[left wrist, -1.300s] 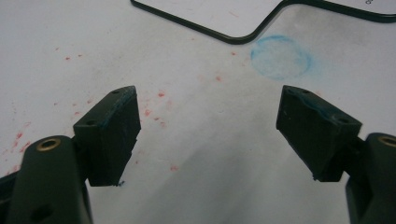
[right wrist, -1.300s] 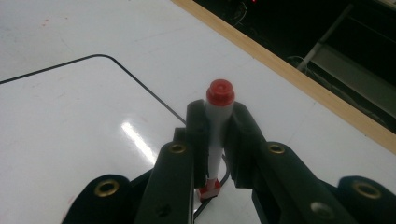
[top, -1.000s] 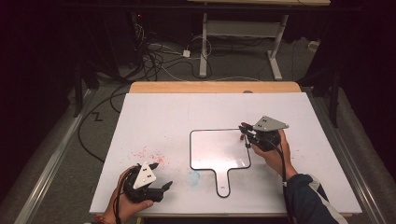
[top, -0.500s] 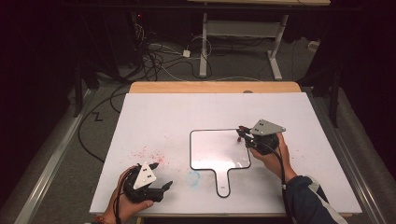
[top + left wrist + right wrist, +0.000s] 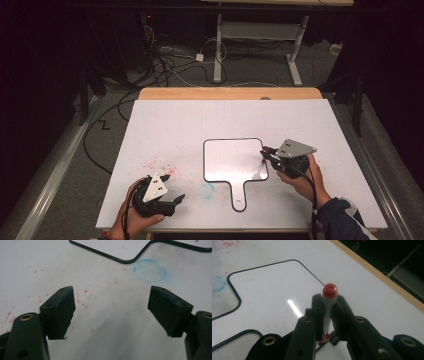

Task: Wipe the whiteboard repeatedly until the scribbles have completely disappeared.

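red marker pinched over the right edge of the whiteboard

the right gripper (image 5: 270,156) is pressed together on a red-capped marker (image 5: 329,305), poised at the right edge of the small handled whiteboard (image 5: 232,159) lying mid-table. the left gripper (image 5: 172,199) sits near-left with jaws spread, holding nothing, close to a blue smudge (image 5: 150,270). risk: nothing steadies the board, so a push from the marker could slide it, or the marker could twist in the narrow grip.
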The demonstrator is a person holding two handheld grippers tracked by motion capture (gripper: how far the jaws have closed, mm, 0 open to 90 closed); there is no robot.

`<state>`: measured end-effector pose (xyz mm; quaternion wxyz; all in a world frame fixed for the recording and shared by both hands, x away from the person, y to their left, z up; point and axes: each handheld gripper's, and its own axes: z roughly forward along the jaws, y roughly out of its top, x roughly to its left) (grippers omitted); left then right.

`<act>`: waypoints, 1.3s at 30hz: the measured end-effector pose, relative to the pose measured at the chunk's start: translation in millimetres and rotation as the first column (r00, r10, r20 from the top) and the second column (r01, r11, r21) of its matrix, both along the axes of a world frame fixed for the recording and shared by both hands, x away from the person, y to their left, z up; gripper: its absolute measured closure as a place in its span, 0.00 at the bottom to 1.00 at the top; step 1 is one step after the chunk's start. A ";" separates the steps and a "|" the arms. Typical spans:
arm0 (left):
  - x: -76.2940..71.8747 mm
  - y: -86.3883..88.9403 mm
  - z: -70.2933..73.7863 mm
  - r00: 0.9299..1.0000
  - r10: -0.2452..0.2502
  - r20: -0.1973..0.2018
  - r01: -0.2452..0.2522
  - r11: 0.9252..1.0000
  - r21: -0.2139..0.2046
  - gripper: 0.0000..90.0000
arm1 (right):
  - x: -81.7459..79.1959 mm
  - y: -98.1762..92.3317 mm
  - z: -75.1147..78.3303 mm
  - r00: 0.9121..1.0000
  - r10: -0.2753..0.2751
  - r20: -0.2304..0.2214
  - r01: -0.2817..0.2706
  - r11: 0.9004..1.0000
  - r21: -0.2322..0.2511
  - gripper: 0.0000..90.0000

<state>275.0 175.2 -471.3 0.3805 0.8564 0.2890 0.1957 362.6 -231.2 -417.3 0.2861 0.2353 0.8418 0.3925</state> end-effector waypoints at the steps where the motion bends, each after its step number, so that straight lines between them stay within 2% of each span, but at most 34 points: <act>1: 0.2 -0.2 0.2 1.000 -0.001 0.000 0.001 1.000 -0.001 0.24 | 1.4 -1.7 -0.6 1.000 0.005 -0.001 -0.005 1.000 0.015 0.90; 6: 0.9 -1.0 0.2 1.000 -0.005 0.000 0.005 1.000 -0.003 0.24 | 3.0 0.5 -4.6 1.000 0.028 0.007 -0.028 0.998 0.054 0.90; 11: 0.2 -1.2 0.1 1.000 -0.008 0.003 0.008 1.000 0.000 0.24 | 1.3 6.0 -4.8 0.998 0.069 -0.011 -0.068 0.994 0.080 0.90; 14: 0.0 -1.0 0.4 1.000 -0.009 0.001 0.009 1.000 -0.004 0.24 | 0.0 10.8 -6.9 0.994 0.099 -0.037 -0.093 0.987 0.131 0.90; 16: -0.1 -1.0 0.5 1.000 -0.008 0.001 0.008 1.000 -0.005 0.24 | -5.0 18.5 -5.9 0.992 0.120 -0.039 -0.115 0.987 0.115 0.90; 20: -0.1 -1.3 0.3 1.000 -0.010 -0.001 0.010 1.000 -0.004 0.24 | -14.6 30.3 -6.6 0.983 0.178 -0.047 -0.171 0.977 0.123 0.90; 24: -0.1 -1.3 0.2 1.000 -0.009 -0.002 0.009 1.000 -0.004 0.24 | -20.5 40.1 -7.3 0.978 0.206 -0.039 -0.200 0.973 0.117 0.90; 27: -0.2 -1.3 0.1 1.000 -0.010 -0.002 0.010 1.000 -0.003 0.24 | -19.9 41.5 -7.0 0.979 0.204 -0.030 -0.200 0.975 0.102 0.90; 32: -0.1 -0.8 0.2 1.000 -0.007 -0.003 0.007 1.000 -0.006 0.24 | -10.9 32.0 -7.4 0.992 0.128 0.011 -0.129 0.990 0.062 0.90; 34: 0.0 -1.0 0.1 1.000 -0.007 -0.004 0.007 1.000 -0.005 0.24 | -7.2 27.4 -8.4 0.993 0.117 -0.004 -0.116 0.988 0.098 0.90; 36: 0.1 -1.5 -0.2 1.000 -0.008 -0.005 0.008 1.000 -0.003 0.24 | -7.5 28.5 -8.1 0.992 0.122 -0.016 -0.119 0.987 0.108 0.90; 39: 0.7 -2.2 -0.5 1.000 -0.010 -0.006 0.010 1.000 -0.002 0.24 | -10.7 34.5 -9.9 0.986 0.163 -0.042 -0.155 0.976 0.154 0.90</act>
